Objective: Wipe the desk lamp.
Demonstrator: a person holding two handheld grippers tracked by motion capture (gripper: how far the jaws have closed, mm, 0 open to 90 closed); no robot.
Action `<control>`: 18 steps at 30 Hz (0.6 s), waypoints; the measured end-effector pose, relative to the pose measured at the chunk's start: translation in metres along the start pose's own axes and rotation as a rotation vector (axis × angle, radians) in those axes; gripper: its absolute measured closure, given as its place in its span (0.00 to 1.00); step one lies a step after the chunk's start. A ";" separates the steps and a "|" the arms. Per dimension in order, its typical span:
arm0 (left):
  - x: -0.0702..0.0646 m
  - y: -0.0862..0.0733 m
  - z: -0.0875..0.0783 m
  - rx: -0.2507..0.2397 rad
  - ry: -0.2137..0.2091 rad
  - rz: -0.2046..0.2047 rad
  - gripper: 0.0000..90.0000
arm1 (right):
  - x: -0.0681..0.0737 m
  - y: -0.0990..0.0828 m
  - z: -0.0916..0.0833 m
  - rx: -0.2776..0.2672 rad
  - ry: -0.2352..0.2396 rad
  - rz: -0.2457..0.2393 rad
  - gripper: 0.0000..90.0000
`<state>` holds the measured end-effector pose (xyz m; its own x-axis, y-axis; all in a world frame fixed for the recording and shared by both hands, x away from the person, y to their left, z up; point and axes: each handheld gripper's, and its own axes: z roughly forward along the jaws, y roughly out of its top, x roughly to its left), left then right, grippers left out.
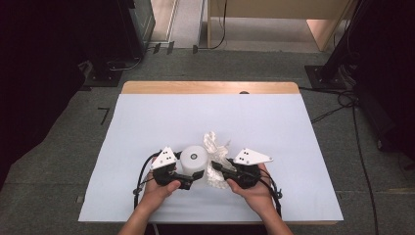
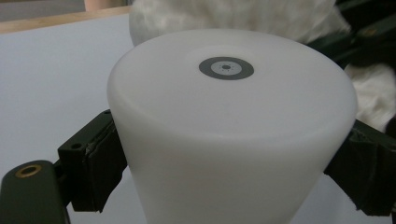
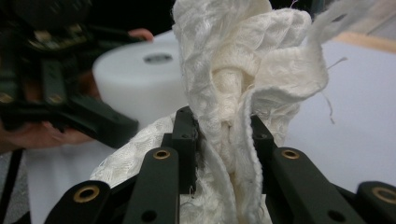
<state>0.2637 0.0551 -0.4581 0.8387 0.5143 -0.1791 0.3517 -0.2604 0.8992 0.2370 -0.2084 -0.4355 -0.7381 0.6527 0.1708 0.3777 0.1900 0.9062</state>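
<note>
Two grippers are working close together near the front edge of the desk [image 1: 147, 117], which is wearing a white cover. One white plastic cup [image 1: 194, 160] is standing upside down, with its flat bottom and a small grey ring facing up. One crumpled white cloth [image 1: 215, 147] is sitting just to the right of the cup and touching it.

The left gripper [image 1: 188, 177] is hugging the cup from both sides. Its fingers [image 2: 95, 163] are standing wide apart and pressing on the cup's wall, low down. The right gripper [image 1: 220, 169] is pinching the cloth. Its fingers [image 3: 184, 135] are standing close together with a thick fold of cloth squeezed between them, and the rest of the cloth is sticking up above them.

The cup's long axis is running straight up and down. The cloth is lying to the right of the cup, on the right gripper's side, so the right hand is nearer to it. The cloth looks ready to go onto the cup's side for a wipe, I think.
</note>
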 end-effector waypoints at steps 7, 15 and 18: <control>0.002 0.000 -0.001 0.000 -0.006 -0.019 0.10 | 0.006 0.006 -0.004 -0.003 0.011 -0.056 0.80; 0.007 0.000 -0.001 -0.012 -0.010 -0.058 0.10 | -0.007 -0.020 0.022 0.169 0.003 0.030 0.79; 0.011 -0.001 -0.001 -0.028 -0.012 -0.107 0.10 | -0.012 -0.023 0.025 0.211 0.029 0.054 0.79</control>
<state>0.2717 0.0618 -0.4602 0.8016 0.5285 -0.2795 0.4282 -0.1812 0.8853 0.2517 -0.2023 -0.4680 -0.7279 0.6456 0.2308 0.5239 0.3066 0.7947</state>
